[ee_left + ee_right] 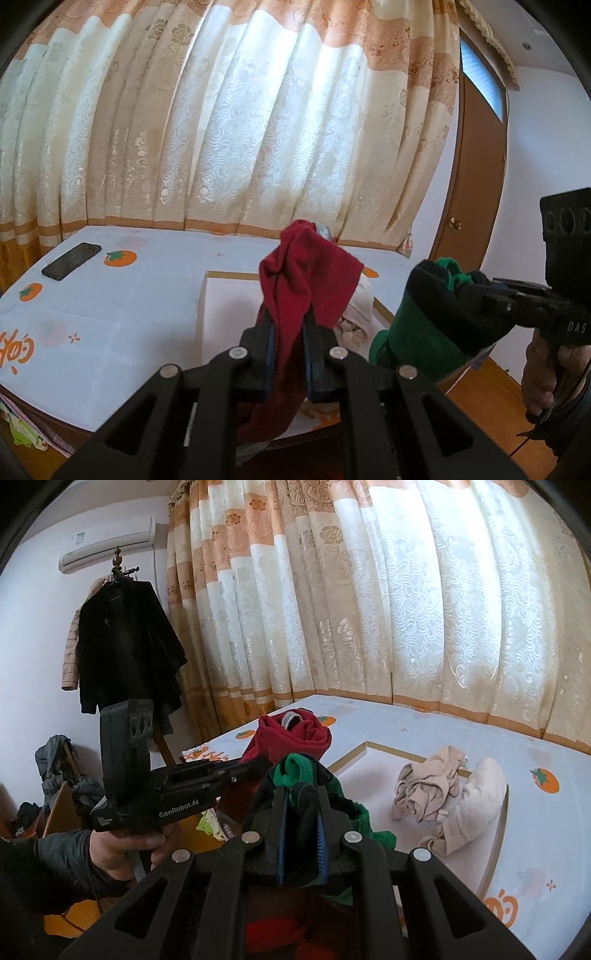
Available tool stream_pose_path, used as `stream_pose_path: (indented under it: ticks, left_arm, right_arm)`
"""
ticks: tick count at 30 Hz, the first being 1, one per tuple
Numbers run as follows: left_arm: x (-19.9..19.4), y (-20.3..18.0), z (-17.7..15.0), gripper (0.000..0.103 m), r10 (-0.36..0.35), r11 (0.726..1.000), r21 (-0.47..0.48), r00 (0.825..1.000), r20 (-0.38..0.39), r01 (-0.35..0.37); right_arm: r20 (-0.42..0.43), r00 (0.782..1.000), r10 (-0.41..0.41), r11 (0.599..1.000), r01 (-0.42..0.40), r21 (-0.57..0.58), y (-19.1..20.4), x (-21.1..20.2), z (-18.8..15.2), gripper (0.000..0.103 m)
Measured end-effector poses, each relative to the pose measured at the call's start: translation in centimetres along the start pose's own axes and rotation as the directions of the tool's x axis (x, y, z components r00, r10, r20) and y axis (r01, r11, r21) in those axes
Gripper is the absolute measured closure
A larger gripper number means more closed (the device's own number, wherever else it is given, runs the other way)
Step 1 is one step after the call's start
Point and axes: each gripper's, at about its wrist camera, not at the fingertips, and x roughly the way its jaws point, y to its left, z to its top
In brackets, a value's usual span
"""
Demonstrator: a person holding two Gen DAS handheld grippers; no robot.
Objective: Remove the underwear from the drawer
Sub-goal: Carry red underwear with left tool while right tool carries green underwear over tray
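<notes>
My left gripper (290, 314) is shut on a dark red pair of underwear (310, 280), which stands up between the pads and hangs below them. To its right, my right gripper (495, 291) is shut on a green and black pair (436, 314). In the right wrist view the green and black pair (295, 771) bunches between the right gripper (301, 794) pads. The red pair (295, 734) is held by the left gripper (255, 764) just beyond. Both garments hang above the near end of the tan-rimmed drawer (391, 751). Beige garments (428, 786) and a cream one (476, 797) lie inside it.
A white cloth with orange fruit prints (118, 295) covers the surface around the drawer, and a black phone (72, 260) lies on it at far left. Curtains (240, 129) hang behind. A brown door (476, 184) stands at right. A dark coat (125, 646) hangs at left.
</notes>
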Motion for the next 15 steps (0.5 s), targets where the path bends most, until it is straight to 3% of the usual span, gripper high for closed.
stream_pose_path:
  ticks: [15]
  left_arm:
    - [2.5, 1.9, 0.9, 0.094, 0.016, 0.999, -0.031, 0.999, -0.034, -0.017]
  right_arm:
    - [-0.027, 1.0, 0.013, 1.0, -0.013, 0.01, -0.9, 3.2, 2.3, 0.088]
